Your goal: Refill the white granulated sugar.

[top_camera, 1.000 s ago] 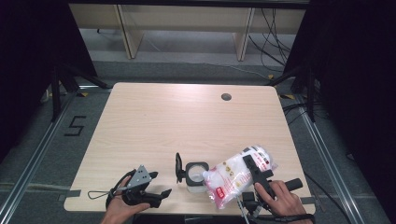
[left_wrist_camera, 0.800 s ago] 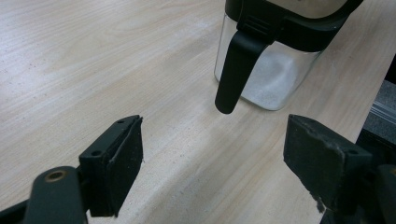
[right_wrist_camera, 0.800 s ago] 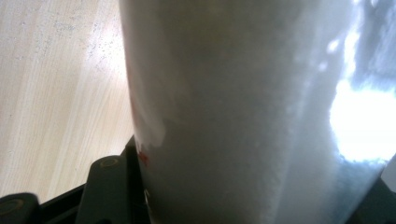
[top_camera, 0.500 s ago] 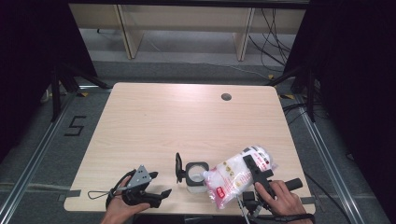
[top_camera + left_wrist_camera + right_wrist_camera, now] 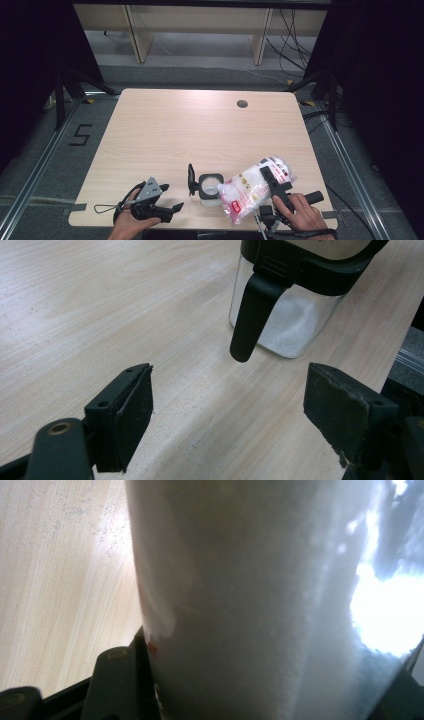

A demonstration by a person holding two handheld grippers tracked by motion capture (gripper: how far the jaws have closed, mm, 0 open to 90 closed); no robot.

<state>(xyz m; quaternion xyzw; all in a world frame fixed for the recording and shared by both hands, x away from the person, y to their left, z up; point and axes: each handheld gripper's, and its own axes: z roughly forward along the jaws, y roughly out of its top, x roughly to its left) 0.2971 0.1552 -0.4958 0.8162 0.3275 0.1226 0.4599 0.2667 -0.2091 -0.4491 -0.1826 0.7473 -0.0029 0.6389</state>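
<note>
1. Pale wood bench [image 5: 165,130], dark surrounds, shelving behind.
2. Clear jar [image 5: 210,189] near front edge, black hinged lid [image 5: 191,179] flipped open; thin layer of white granules inside, far from full.
3. Plastic bag [image 5: 252,192] of white granules tilted against jar's right side, clamped in right gripper [image 5: 274,184] fingers.
4. Left gripper [image 5: 172,207] just left of jar, fingers wide, empty.
5. Bag mouth hard to make out; probably aimed at jar opening.
6. Advice: tip slowly, mouth over rim, steady jar with left.
</note>
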